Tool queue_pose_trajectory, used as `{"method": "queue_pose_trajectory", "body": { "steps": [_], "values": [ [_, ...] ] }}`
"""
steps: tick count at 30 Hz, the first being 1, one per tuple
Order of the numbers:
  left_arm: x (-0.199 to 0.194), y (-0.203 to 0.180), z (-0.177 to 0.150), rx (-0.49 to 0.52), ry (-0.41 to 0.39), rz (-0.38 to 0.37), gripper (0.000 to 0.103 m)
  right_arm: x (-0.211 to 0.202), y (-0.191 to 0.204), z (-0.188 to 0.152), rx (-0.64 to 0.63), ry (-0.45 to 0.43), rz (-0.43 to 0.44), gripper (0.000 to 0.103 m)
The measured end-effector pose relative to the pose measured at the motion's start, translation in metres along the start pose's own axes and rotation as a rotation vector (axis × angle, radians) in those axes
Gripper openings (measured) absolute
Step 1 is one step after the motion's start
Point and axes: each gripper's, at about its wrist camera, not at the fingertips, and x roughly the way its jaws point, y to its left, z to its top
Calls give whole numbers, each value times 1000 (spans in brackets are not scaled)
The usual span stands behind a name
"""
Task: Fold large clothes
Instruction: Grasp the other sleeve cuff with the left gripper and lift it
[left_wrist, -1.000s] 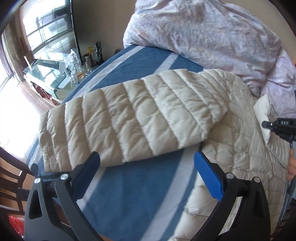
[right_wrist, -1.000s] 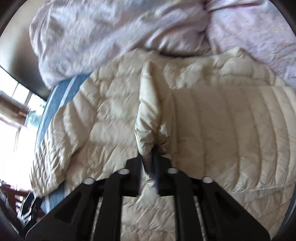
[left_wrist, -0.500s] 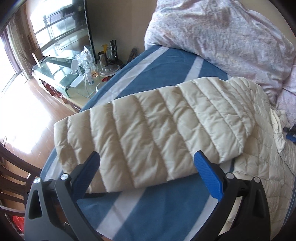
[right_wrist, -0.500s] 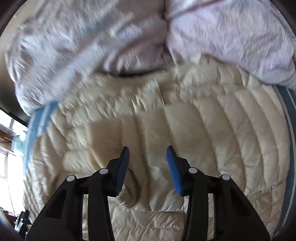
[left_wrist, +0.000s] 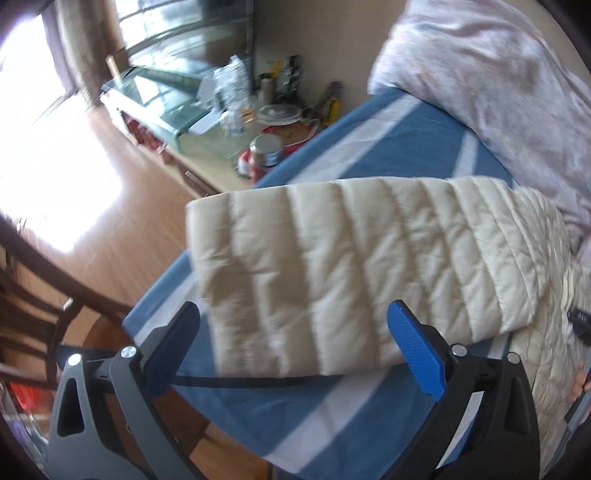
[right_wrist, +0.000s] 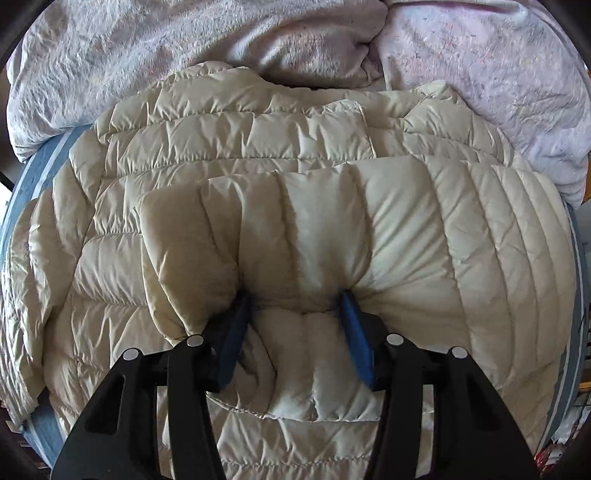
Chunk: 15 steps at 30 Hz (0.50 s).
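I am working on a cream quilted down jacket (right_wrist: 424, 236) that is lying spread across the blue striped bed cover (left_wrist: 399, 133), just below the heap of pale floral bedding (right_wrist: 184, 55). My right gripper (right_wrist: 295, 314) is pointing almost straight down into the jacket body, its jaws opening, the blue pads sinking into the puffy fabric with a soft ridge bulging between them but no longer pinched. My left gripper (left_wrist: 295, 343) is hanging with its jaws standing wide and holding nothing, and the jacket's sleeve (left_wrist: 332, 266) is lying stretched out flat beyond the fingertips, its cuff end reaching toward the edge of the bed. I am judging the jacket light, very soft and springy, with a slick shell that is likely to slide and puff back after pressing. The sleeve looks best taken near the cuff, pinching through both layers along a stitched seam rather than on a fat baffle.
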Motion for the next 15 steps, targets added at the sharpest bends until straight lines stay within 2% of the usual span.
{"method": "queue_pose_trajectory", "body": {
  "steps": [4,9,15],
  "values": [
    [5,22,6,-49,10,5,101,2,-1,3,-2,10,15,54],
    [15,37,14,-80,28,-51,101,3,4,3,-6,26,28,55],
    [29,39,16,-120,81,-96,81,-2,-2,5,-11,35,45,55]
  ]
}}
